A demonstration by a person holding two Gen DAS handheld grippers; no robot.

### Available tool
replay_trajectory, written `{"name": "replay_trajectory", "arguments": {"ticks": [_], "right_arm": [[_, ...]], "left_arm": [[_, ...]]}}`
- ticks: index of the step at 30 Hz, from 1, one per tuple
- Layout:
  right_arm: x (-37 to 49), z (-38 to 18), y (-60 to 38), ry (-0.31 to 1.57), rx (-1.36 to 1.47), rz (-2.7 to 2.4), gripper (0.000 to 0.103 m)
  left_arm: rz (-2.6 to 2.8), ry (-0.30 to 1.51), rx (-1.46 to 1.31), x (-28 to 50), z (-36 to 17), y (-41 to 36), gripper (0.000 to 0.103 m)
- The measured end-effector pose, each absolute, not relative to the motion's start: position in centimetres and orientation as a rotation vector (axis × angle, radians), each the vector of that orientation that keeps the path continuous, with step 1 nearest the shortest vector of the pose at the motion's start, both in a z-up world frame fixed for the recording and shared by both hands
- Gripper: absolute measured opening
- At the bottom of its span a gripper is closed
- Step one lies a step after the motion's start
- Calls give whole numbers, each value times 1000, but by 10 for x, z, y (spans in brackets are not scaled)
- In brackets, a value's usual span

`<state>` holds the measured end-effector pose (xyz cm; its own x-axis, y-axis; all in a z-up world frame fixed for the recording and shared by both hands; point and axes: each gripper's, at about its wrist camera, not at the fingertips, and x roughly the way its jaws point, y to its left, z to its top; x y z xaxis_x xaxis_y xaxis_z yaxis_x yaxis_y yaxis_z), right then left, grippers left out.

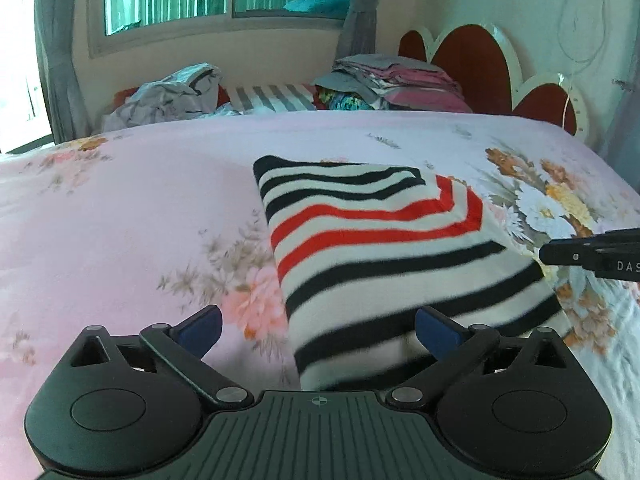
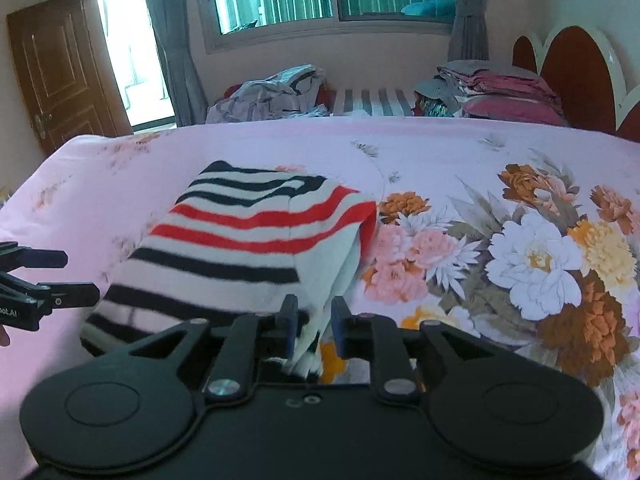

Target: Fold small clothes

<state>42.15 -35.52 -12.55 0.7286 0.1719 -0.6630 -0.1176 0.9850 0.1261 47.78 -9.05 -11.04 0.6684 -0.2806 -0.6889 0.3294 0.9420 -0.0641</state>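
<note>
A folded knit garment (image 1: 384, 264) with black and red stripes on white lies on the pink floral bedsheet (image 1: 132, 216). My left gripper (image 1: 320, 330) is open wide just above the garment's near left edge, its blue pads (image 1: 204, 328) clear of the cloth. In the right wrist view the garment (image 2: 240, 240) lies ahead and to the left. My right gripper (image 2: 314, 320) stands slightly open over the near right corner, a loose fold of cloth in the narrow gap. The left gripper (image 2: 74, 276) shows at that view's left edge, and the right gripper (image 1: 560, 256) at the other view's right edge.
At the far side of the bed lie a crumpled grey heap (image 1: 172, 96), a striped cloth (image 1: 276, 98) and a stack of folded pink and grey clothes (image 1: 400, 80). A red headboard (image 1: 472, 68) stands at the right. A window and grey curtains are behind, and a wooden door (image 2: 60, 76) is at the left.
</note>
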Motion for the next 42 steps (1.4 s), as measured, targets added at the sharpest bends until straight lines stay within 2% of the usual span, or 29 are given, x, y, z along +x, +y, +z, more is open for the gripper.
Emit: {"name": "replay_trajectory", "arguments": {"ticks": [2, 3, 5, 6, 8, 10, 11, 13, 15, 18, 21, 23, 24, 25, 31, 36, 42], "right_arm": [[433, -129, -361, 759, 140, 168, 20], [438, -132, -367, 778, 196, 173, 24], [445, -138, -376, 798, 273, 160, 57], [445, -140, -378, 788, 273, 142, 83], [446, -145, -383, 803, 291, 173, 74], [447, -148, -391, 806, 348, 192, 52], [445, -147, -393, 787, 345, 195, 46], [444, -147, -393, 755, 333, 234, 28], [452, -159, -388, 810, 291, 264, 16], [461, -166, -390, 868, 321, 285, 16], [460, -156, -398, 843, 344, 311, 17], [460, -156, -412, 809, 401, 275, 40], [461, -158, -420, 799, 441, 262, 66], [463, -162, -426, 805, 477, 277, 74], [484, -191, -445, 890, 753, 418, 72], [493, -212, -445, 943, 821, 452, 71], [507, -211, -436, 971, 790, 489, 69]], "left_arm": [[-357, 789, 31, 491, -113, -94, 101], [-359, 815, -3, 499, -115, -94, 101], [-364, 848, -60, 509, -122, -94, 101], [-360, 862, -74, 512, -126, -94, 101], [-346, 891, -98, 517, -135, -94, 101], [-337, 919, -167, 521, -142, -90, 101], [-331, 925, -191, 523, -145, -88, 101], [-307, 931, -186, 525, -150, -88, 101], [-288, 954, -160, 528, -158, -89, 101], [-284, 970, -187, 530, -164, -87, 101], [-299, 959, -180, 529, -158, -88, 101], [-316, 959, -180, 532, -156, -86, 101], [-331, 963, -194, 534, -156, -85, 101], [-335, 965, -209, 536, -156, -84, 101], [-358, 1002, -406, 548, -168, -69, 101], [-412, 1037, -519, 557, -186, -64, 101], [-453, 1037, -458, 571, -187, -73, 101]]}}
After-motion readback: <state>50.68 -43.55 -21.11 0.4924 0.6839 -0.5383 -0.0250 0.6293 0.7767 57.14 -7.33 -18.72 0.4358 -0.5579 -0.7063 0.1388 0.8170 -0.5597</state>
